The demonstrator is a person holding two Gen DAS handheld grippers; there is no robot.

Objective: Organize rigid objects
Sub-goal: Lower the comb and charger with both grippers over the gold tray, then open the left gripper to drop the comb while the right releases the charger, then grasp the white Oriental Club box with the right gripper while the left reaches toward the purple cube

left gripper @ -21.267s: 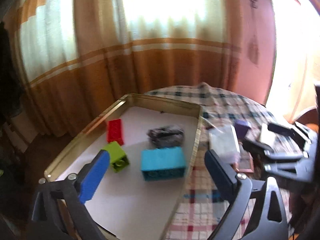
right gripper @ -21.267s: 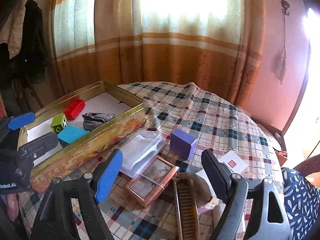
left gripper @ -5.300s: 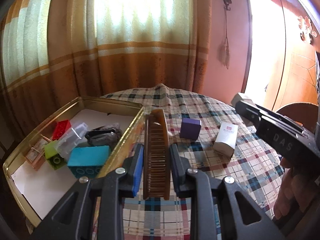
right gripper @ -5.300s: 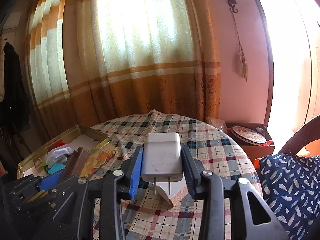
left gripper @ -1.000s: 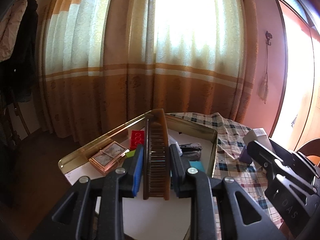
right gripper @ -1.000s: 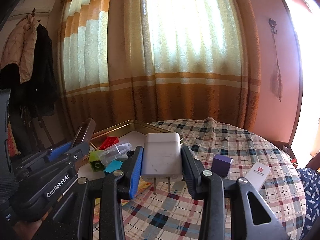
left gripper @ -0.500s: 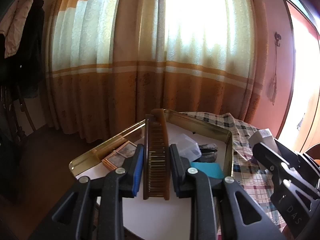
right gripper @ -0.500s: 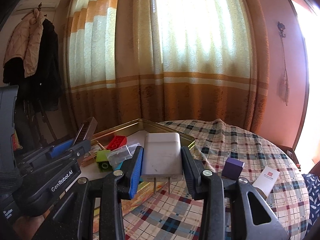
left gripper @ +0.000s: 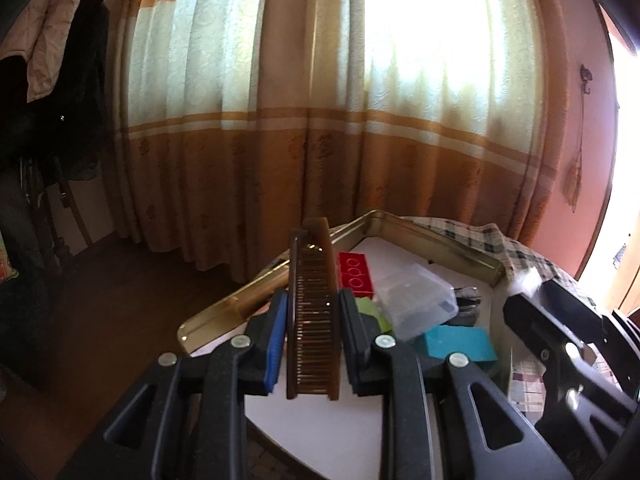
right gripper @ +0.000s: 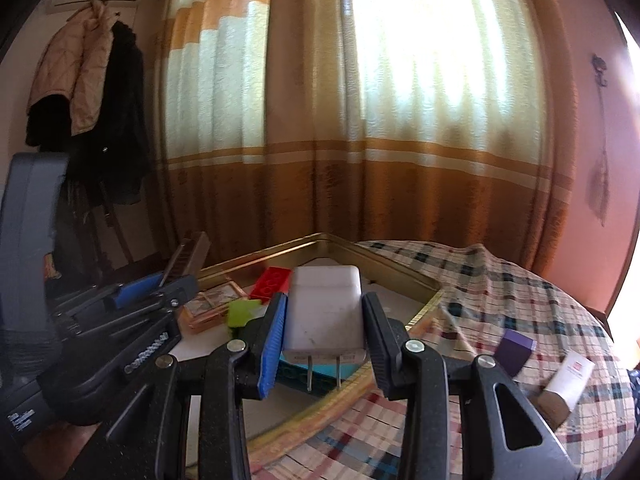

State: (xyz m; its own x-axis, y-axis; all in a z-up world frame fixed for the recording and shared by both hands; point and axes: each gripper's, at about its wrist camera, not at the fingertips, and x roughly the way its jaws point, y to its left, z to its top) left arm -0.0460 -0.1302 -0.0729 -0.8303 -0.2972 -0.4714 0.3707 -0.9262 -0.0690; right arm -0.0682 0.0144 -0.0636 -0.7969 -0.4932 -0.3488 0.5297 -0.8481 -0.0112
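Note:
My left gripper point(left gripper: 312, 312) is shut on a brown comb point(left gripper: 314, 320), held lengthwise above the near left part of the gold tin tray point(left gripper: 432, 240). Inside the tray lie a red brick point(left gripper: 356, 278), a clear plastic box point(left gripper: 418, 300), a teal block point(left gripper: 460, 342), a green brick point(left gripper: 370, 312) and a dark crumpled item point(left gripper: 466, 300). My right gripper point(right gripper: 322, 316) is shut on a white charger plug point(right gripper: 326, 312), hovering over the tray's near edge point(right gripper: 356, 392). A copper picture frame point(right gripper: 210, 300) lies in the tray. The left gripper point(right gripper: 164, 280) with the comb shows at the left.
A purple box point(right gripper: 518, 350) and a small white carton point(right gripper: 572, 374) lie on the plaid tablecloth point(right gripper: 500, 292) right of the tray. Orange and cream curtains point(right gripper: 360, 140) hang behind the table. Coats hang on the wall point(right gripper: 80, 92) at far left.
Both grippers have swung left across the table with their loads, so the tray sits further right in both views. Grips are unchanged.

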